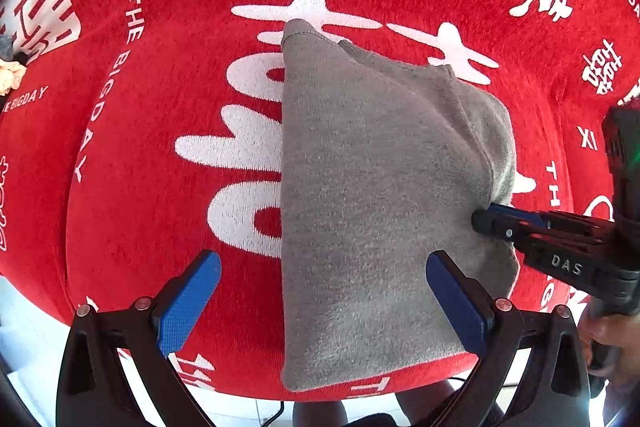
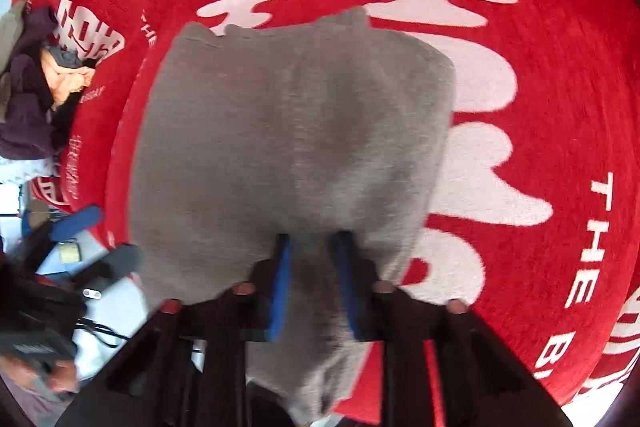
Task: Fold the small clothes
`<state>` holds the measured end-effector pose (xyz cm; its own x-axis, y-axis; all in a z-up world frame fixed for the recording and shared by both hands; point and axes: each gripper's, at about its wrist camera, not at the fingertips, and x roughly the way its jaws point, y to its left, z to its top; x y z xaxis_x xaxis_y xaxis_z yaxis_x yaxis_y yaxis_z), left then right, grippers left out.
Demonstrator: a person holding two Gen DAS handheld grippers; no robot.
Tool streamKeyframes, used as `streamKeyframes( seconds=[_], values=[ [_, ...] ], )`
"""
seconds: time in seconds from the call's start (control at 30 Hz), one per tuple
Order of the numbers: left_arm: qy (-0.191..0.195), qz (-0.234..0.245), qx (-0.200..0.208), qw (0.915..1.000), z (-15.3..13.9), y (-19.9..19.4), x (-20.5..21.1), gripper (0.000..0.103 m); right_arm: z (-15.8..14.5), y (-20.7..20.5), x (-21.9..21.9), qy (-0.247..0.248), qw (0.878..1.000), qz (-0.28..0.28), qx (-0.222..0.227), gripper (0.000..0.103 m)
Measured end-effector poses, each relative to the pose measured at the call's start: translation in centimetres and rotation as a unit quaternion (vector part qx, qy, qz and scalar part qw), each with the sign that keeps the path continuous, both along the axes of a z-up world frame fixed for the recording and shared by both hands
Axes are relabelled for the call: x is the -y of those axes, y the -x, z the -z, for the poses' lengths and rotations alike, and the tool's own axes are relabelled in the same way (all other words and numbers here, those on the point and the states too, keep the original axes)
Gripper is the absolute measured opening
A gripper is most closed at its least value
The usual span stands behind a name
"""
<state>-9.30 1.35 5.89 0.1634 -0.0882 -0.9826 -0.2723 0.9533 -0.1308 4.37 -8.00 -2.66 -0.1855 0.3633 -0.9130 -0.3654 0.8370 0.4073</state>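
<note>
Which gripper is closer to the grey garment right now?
Right. The right gripper has a fold of the grey garment between its nearly closed fingers at the garment's edge. The left gripper is open above the garment's near end, gripping nothing.

Left wrist view looked steeply down from close above the red cloth (image 1: pixel 160 147), its own blue-padded fingers (image 1: pixel 188 303) at the lower frame edge. Right wrist view also faced steeply downward, nearer still and blurred. Both views shared the grey garment (image 1: pixel 360 207) at centre frame and the white printed character (image 2: pixel 480 107) beneath it; the right gripper (image 1: pixel 484 217) entered the left view's right edge.
</note>
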Motion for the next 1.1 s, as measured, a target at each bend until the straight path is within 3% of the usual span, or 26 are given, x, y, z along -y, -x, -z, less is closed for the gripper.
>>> streamKeyframes(
  seconds=[0.23, 0.33, 0.47, 0.57, 0.77, 0.87, 1.03, 1.1],
  values=[
    [-0.009, 0.006, 0.012, 0.9999, -0.8, 0.4, 0.0, 0.103, -1.0, 0.4, 1.1, 0.008, 1.000, -0.011, 0.005, 0.017],
    [-0.010, 0.011, 0.010, 0.9998, -1.2, 0.6, 0.3, 0.103, -1.8, 0.5, 1.7, 0.015, 1.000, 0.003, 0.000, 0.021],
    [-0.010, 0.016, 0.007, 0.9998, -1.7, 0.9, 0.6, 0.103, -2.7, 0.8, 2.7, 0.031, 0.999, 0.017, -0.007, 0.047],
    [-0.015, 0.012, -0.001, 0.9998, -2.0, 1.2, 0.7, 0.103, -3.7, 1.3, 3.4, 0.036, 0.999, 0.025, -0.014, 0.048],
    [-0.018, 0.007, -0.007, 0.9998, -3.3, 2.1, 0.7, 0.103, -5.8, 2.5, 3.7, 0.043, 0.998, 0.043, -0.022, 0.068],
    [-0.020, 0.012, -0.009, 0.9997, -4.2, 2.5, 0.9, 0.103, -7.2, 3.2, 3.5, 0.046, 0.998, 0.051, -0.013, 0.080],
    [-0.023, 0.011, -0.021, 0.9995, -5.5, 3.1, 0.9, 0.103, -9.5, 4.1, 3.3, 0.057, 0.996, 0.066, 0.024, 0.084],
    [-0.022, 0.007, -0.022, 0.9995, -5.9, 3.4, 0.8, 0.103, -10.5, 4.4, 3.3, 0.050, 0.995, 0.079, 0.039, 0.100]
  ],
)
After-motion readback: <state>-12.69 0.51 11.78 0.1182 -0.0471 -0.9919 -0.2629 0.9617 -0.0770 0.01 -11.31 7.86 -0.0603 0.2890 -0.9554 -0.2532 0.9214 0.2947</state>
